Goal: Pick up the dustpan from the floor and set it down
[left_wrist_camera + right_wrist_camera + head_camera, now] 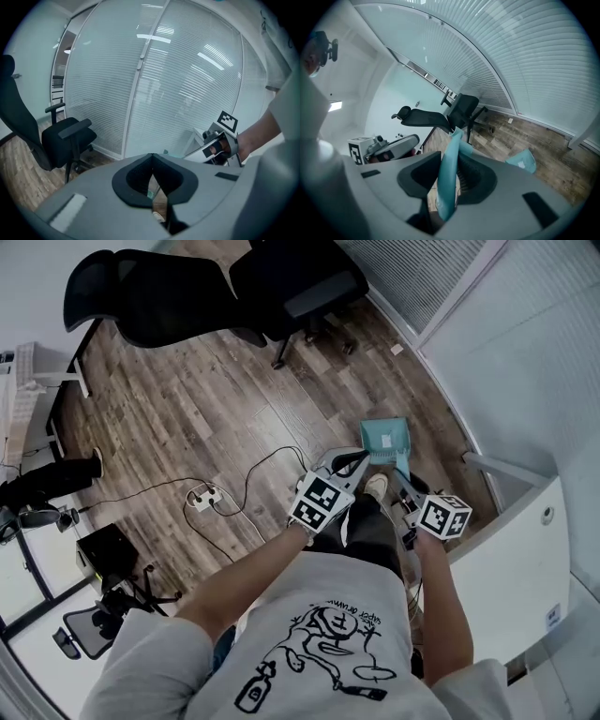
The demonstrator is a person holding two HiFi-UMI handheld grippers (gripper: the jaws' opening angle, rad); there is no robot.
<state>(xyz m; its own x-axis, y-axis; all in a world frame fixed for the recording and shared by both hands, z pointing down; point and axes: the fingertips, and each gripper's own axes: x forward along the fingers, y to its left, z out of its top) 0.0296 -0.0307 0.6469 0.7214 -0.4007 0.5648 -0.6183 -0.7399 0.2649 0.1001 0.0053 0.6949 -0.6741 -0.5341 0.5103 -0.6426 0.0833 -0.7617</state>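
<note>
The dustpan [384,439], its pan out over the floor [187,409] close to the glass wall [525,352], is clamped by its handle [446,183] between the right gripper's [405,486] part-closed jaws, while the left gripper [152,157] beside it is closed tip to tip on nothing.

It's an office: black mesh swivel chairs [150,296] stand on a wood-plank floor [187,418], glass partition walls [187,84] carry slatted blinds, and a power strip [202,497] trails cables.
</note>
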